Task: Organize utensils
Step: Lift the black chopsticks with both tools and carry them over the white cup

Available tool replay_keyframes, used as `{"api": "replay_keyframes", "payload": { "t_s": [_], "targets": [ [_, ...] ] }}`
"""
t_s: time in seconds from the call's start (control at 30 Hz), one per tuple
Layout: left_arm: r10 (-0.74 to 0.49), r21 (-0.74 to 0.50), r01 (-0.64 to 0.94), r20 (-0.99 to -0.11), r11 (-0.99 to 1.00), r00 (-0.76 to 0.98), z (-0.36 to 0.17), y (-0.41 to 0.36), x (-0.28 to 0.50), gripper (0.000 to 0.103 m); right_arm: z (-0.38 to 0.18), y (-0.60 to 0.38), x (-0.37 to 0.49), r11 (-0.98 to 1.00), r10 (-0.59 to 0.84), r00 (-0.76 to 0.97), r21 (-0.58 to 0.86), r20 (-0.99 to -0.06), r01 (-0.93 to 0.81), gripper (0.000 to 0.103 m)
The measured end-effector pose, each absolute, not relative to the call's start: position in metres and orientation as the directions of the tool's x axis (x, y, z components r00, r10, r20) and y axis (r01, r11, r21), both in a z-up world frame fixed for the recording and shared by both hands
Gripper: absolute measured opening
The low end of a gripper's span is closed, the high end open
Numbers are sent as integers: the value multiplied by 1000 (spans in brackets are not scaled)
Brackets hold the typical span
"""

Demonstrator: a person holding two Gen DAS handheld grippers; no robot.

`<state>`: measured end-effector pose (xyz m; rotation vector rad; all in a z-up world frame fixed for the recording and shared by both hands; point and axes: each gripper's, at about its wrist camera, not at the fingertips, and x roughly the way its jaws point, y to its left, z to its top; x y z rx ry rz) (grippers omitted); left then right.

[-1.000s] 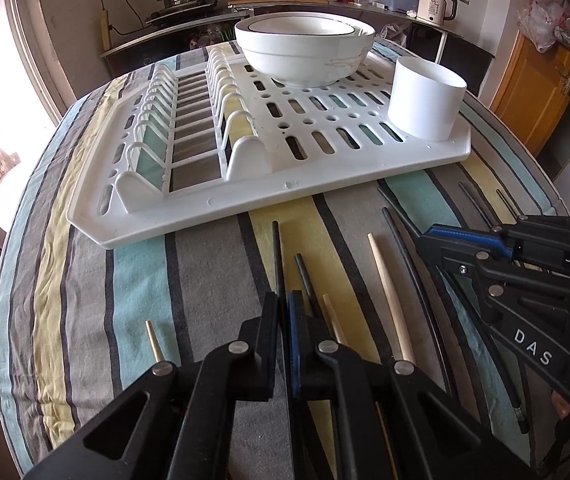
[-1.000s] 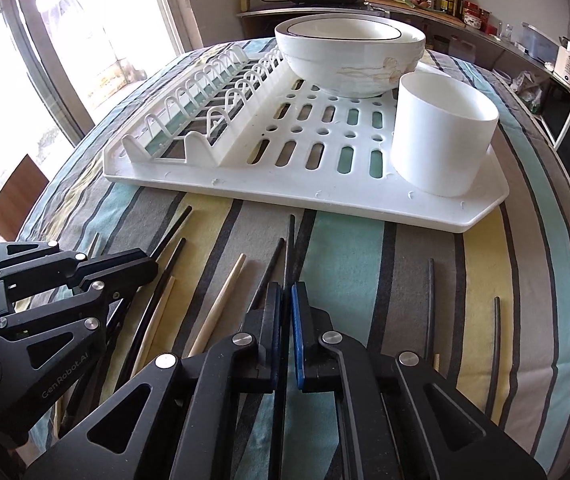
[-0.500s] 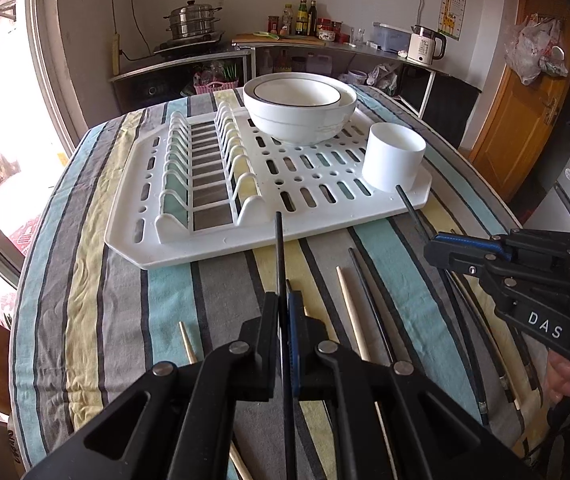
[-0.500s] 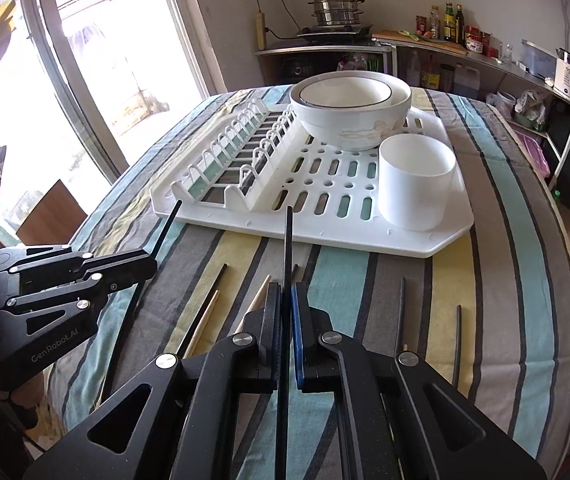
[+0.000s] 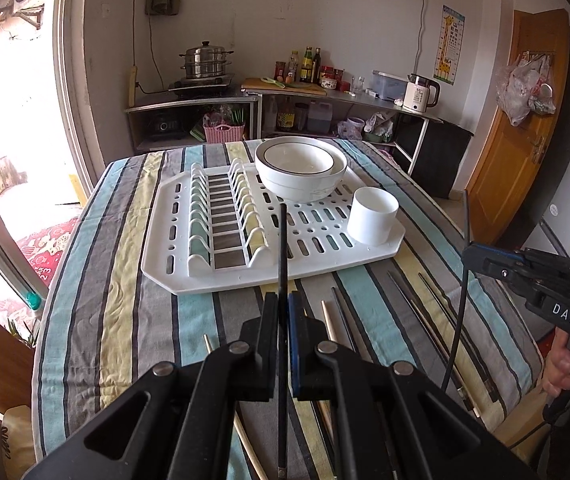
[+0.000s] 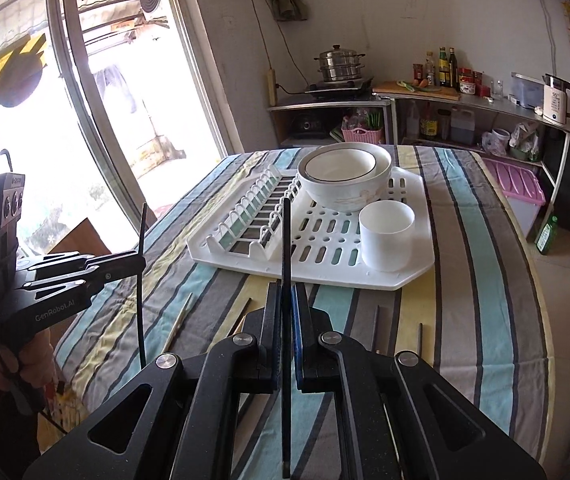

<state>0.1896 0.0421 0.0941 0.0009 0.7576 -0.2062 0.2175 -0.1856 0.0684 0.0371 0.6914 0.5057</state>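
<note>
Behind the striped counter (image 5: 97,280) a kitchen shelf carries a steamer pot and bottles, and daylight floods in from the window on your left. On the cloth sits the white drying rack (image 5: 189,276), with two nested bowls (image 5: 300,176) and the white cup (image 5: 372,216) standing at its right end; that cup looks like the likely holder for the sticks.

Your left tool (image 5: 283,312) is pressed together on one black chopstick (image 5: 283,240), held nearly upright, its tip rising in front of the rack. Your right tool (image 6: 285,304) pinches a second black chopstick (image 6: 285,236) the same way. Holding each mid-shaft, clear of the cloth, lets you lower them end-first into the cup.

More chopsticks, black and wooden (image 5: 327,320), lie on the counter near you, just short of the rack; how many I cannot quite count, since the tools hide part of them.
</note>
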Motion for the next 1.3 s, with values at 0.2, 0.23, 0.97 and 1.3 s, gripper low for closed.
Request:
{"api": "replay_keyframes", "payload": {
  "t_s": [0.2,0.23,0.97,1.3],
  "targets": [
    [-190,-80,182,-654,980,732,107,46,181,5,81,-194,207,876,470,682,200,-560,-438,5],
    [-190,-82,181,-651,980,735,108,46,181,5,83,-195,206,876,471,686,201,-555,-438,5],
    [-254,-111,235,-592,966,764,162,11,238,5,135,-220,244,903,424,760,159,-493,-400,5],
    [-308,-126,289,-568,949,763,193,-29,289,5,160,-239,284,917,398,794,159,-460,-367,5]
  ]
}}
